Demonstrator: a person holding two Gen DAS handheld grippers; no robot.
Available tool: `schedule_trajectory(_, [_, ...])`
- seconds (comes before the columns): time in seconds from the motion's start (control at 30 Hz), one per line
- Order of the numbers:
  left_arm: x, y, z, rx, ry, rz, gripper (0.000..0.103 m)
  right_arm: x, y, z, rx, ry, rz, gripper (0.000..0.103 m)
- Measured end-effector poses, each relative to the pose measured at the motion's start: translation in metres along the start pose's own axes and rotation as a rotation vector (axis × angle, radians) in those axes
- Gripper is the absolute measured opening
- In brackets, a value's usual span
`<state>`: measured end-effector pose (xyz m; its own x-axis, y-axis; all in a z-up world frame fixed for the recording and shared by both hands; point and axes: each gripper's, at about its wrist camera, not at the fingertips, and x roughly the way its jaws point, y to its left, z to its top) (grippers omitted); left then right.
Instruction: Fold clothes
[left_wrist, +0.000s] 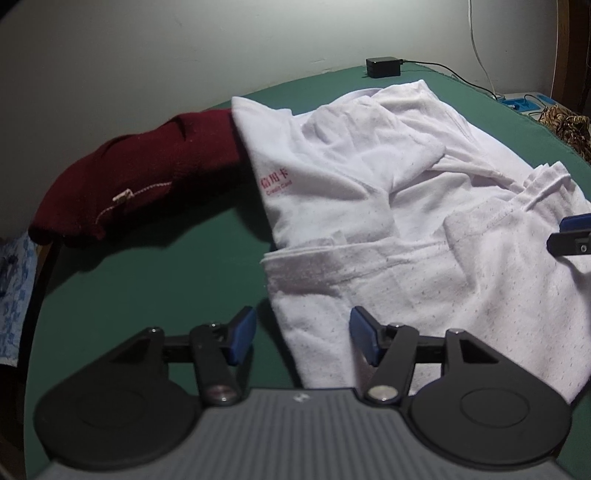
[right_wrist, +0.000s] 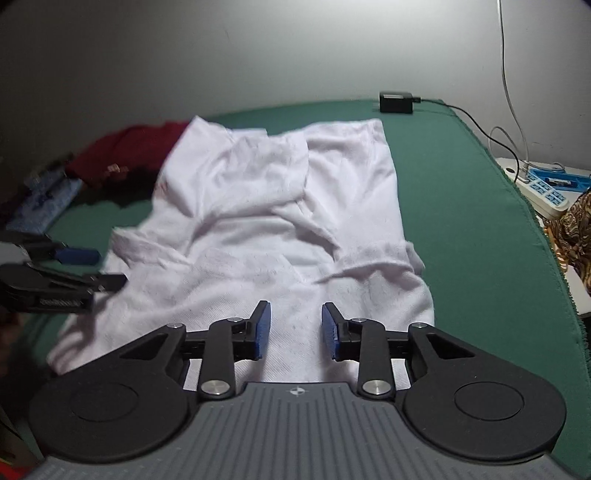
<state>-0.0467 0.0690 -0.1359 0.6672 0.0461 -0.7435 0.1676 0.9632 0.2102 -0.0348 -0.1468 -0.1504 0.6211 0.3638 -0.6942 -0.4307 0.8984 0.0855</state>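
Left gripper at the near edge of the green table, jaws apart, nothing pinched; its left blue pad is over bare green cloth, its right pad over the near left edge of the white garment, pads not pressing on fabric. Right gripper also low over the near part of the white garment, jaws parted with a narrower gap, white fabric visible below between the blue pads, not clamped on anything; cannot tell if the tips touch the cloth. Each gripper shows in the other's view: right gripper at the right frame edge over the garment, left gripper at the left frame edge by the garment's left side. White garment lies crumpled and partly folded across the middle of the table, several layers overlapping, a perforated-looking panel nearest, red printed lettering on its left portion. Further left, touching the white garment's far left corner, a dark red knit garment bunched at the table edge with a light cord on it. Blue patterned fabric off the table's left side. At the far table edge a black power adapter with a cable running right. Beyond the right edge, a blue-and-white power strip and a brown patterned cloth. Pale wall behind.
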Motion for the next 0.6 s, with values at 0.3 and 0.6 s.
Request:
schedule_trajectory(0.3, [-0.019, -0.007, -0.005, -0.050, 0.065, 0.072, 0.066, -0.060, -0.023, -0.012, -0.023, -0.046, -0.035, 0.038])
schedule_trajectory(0.6, [-0.030, -0.028, -0.018, -0.191, 0.135, 0.172, 0.077, -0.080, -0.067, -0.045, -0.002, 0.067, 0.080, 0.047])
